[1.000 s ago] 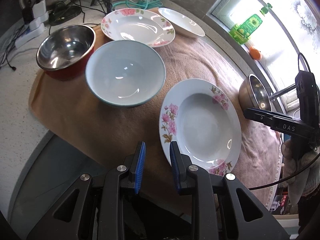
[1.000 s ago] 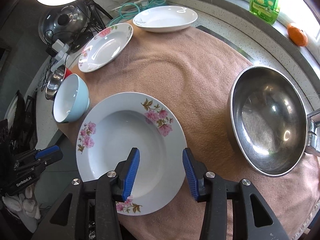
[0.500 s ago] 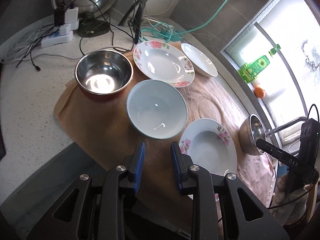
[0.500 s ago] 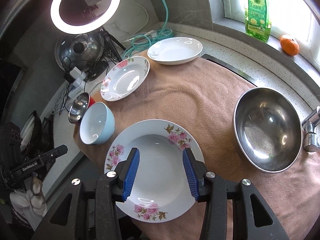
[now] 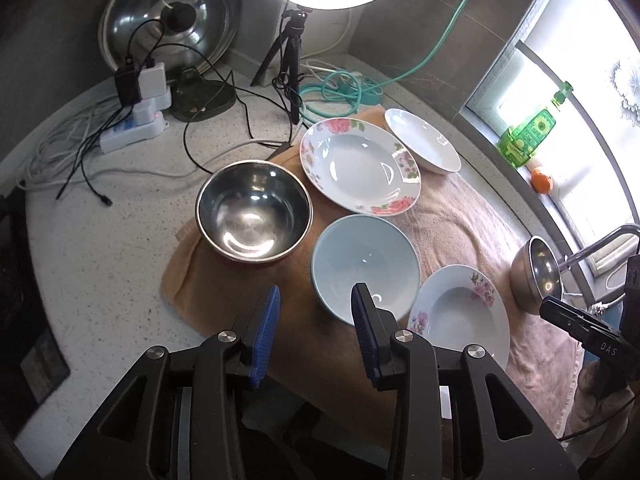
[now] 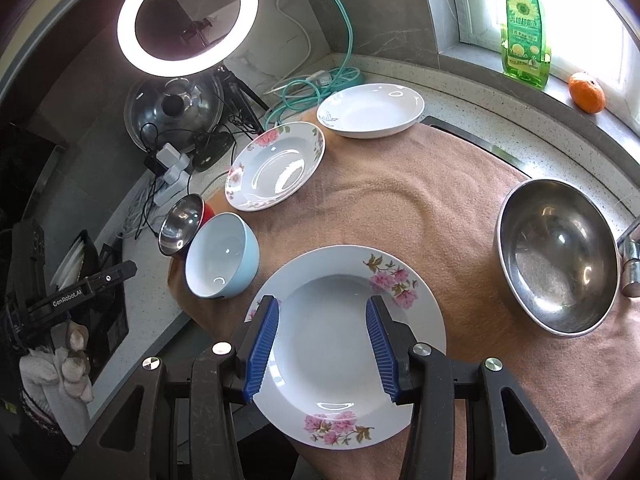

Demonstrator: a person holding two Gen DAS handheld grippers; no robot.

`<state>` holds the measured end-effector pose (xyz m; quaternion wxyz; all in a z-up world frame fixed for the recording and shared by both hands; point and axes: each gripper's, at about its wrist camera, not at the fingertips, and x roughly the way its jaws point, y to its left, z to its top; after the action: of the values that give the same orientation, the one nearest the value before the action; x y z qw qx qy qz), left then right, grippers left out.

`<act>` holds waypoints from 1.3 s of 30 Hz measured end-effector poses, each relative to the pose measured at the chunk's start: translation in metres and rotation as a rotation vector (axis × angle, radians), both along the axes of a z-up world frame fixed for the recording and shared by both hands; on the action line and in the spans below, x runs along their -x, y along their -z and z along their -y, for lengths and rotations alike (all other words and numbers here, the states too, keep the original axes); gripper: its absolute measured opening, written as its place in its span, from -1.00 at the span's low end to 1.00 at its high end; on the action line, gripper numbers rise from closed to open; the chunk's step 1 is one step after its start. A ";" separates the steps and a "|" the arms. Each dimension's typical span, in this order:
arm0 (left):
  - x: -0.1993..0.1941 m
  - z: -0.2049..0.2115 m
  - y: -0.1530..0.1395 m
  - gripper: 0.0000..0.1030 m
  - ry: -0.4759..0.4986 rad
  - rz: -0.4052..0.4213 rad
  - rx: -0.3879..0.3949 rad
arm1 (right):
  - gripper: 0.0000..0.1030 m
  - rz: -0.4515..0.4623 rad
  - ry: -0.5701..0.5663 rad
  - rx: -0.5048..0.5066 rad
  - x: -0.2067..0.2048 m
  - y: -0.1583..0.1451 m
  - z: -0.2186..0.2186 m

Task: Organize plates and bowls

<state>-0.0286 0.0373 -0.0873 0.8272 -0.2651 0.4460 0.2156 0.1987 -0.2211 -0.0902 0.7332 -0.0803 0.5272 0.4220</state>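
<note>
Left gripper (image 5: 315,312): jaws opening, nothing between them, hanging above the towel's near edge. Right gripper (image 6: 322,338): jaws parted and empty, above the near floral plate (image 6: 348,352) (no contact that we can see).

We see all the dishes on a tan towel (image 6: 420,200) spread over a speckled stone counter (image 5: 100,248). The blue bowl (image 5: 366,266) sits just beside the near floral plate, with the steel bowl with red outside (image 5: 254,210) at its other side. Behind them a second floral plate (image 5: 360,166) nearly touches a plain white dish (image 6: 370,110) at the towel's far end. A large steel bowl (image 6: 556,264) sits at the towel's window side.

Further out: power strips and cables (image 5: 132,128), a pot lid (image 5: 170,36) leaning on the wall, ring light (image 6: 188,18) on a tripod, green hose (image 5: 340,92). On the sill, a green bottle (image 6: 524,32) and an orange (image 6: 586,92).
</note>
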 end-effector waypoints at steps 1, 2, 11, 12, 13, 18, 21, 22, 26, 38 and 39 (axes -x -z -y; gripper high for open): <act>-0.004 -0.004 -0.001 -0.31 0.021 -0.001 -0.002 | -0.18 0.002 0.011 0.010 0.002 0.000 -0.002; -0.008 -0.009 -0.003 -0.31 0.045 -0.002 -0.004 | -0.17 0.003 0.025 0.012 0.003 0.000 -0.003; -0.054 -0.060 -0.006 -0.31 0.234 0.002 -0.015 | -0.15 0.011 0.223 -0.010 0.007 -0.004 -0.016; -0.060 -0.067 -0.005 -0.31 0.246 0.001 -0.015 | -0.15 0.018 0.243 -0.006 0.007 -0.003 -0.020; -0.066 -0.074 -0.004 -0.31 0.259 0.000 -0.012 | -0.15 0.027 0.265 -0.002 0.007 -0.004 -0.023; -0.095 -0.102 0.003 -0.31 0.318 0.001 0.010 | -0.15 0.037 0.381 -0.012 0.001 -0.002 -0.033; -0.110 -0.116 0.009 -0.31 0.334 0.000 0.014 | -0.15 0.039 0.436 -0.013 -0.006 0.000 -0.038; -0.115 -0.120 0.011 -0.31 0.339 0.002 0.016 | -0.15 0.035 0.450 -0.015 -0.007 0.001 -0.040; -0.132 -0.134 0.018 -0.31 0.367 -0.009 0.028 | -0.15 0.030 0.493 -0.017 -0.013 0.003 -0.047; -0.168 -0.150 0.044 -0.31 0.436 -0.068 0.085 | -0.23 -0.058 0.503 -0.052 -0.032 0.018 -0.087; -0.170 -0.151 0.046 -0.31 0.439 -0.075 0.087 | -0.24 -0.078 0.503 -0.058 -0.035 0.021 -0.089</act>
<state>0.1414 0.1879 -0.1335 0.8251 -0.1887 0.5321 0.0207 0.2337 -0.1316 -0.1109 0.7962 0.0907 0.5462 0.2439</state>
